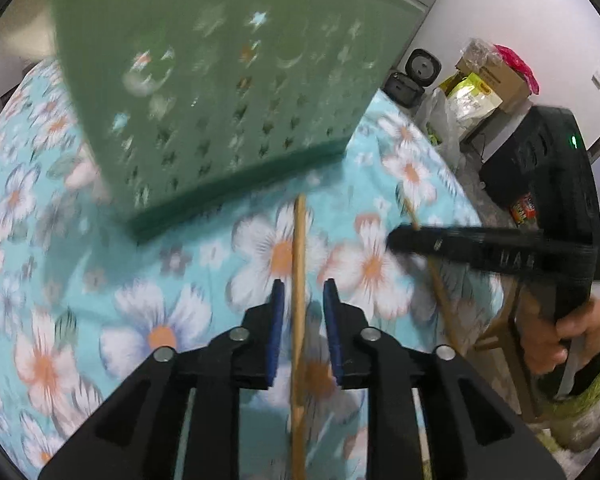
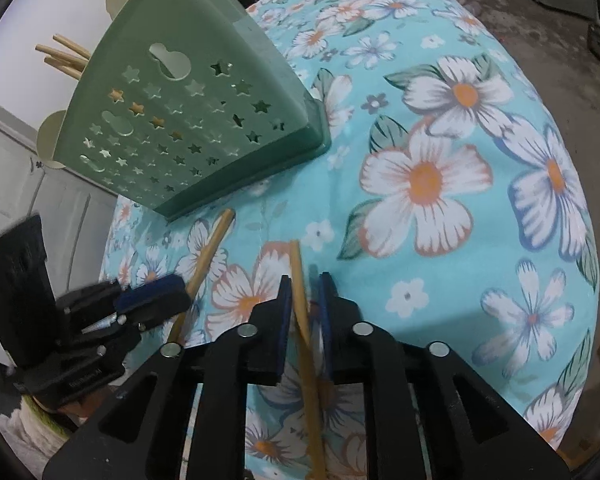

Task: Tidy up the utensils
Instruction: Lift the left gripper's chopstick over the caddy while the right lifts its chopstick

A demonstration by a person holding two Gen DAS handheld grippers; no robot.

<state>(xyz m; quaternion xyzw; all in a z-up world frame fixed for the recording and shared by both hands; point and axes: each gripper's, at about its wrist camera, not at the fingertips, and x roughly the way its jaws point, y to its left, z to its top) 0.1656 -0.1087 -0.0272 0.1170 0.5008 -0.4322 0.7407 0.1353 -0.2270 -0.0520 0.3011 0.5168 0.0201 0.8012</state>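
Two wooden chopsticks are lying on the worktop, one between each claw's blue pads. The left chopstick (image 1: pixel 299 280) is running straight down the middle of the left claw (image 1: pixel 303 300), whose pads are standing apart from it on both sides, so that claw is released. The right chopstick (image 2: pixel 300 292) is sitting between the pads of the right claw (image 2: pixel 303 300); the gap there is narrow, and whether the pads are pinching it I cannot tell. Both sticks are pointing toward the green utensil holder (image 2: pixel 188 120), which is standing just beyond their tips on the flowered turquoise tablecloth (image 2: pixel 480 240) covering the worktop.

More chopsticks (image 2: pixel 62 58) are sticking out of the holder's top, showing only in the right wrist view. That view is also catching the left claw low on its left, beside the left chopstick. The left wrist view is blurred, and it alone is showing the person's right hand (image 1: pixel 556 336) gripping the right tool's handle, with a black appliance (image 1: pixel 536 160), a cardboard box (image 1: pixel 496 76) and bags (image 1: pixel 468 100) along a white wall behind.
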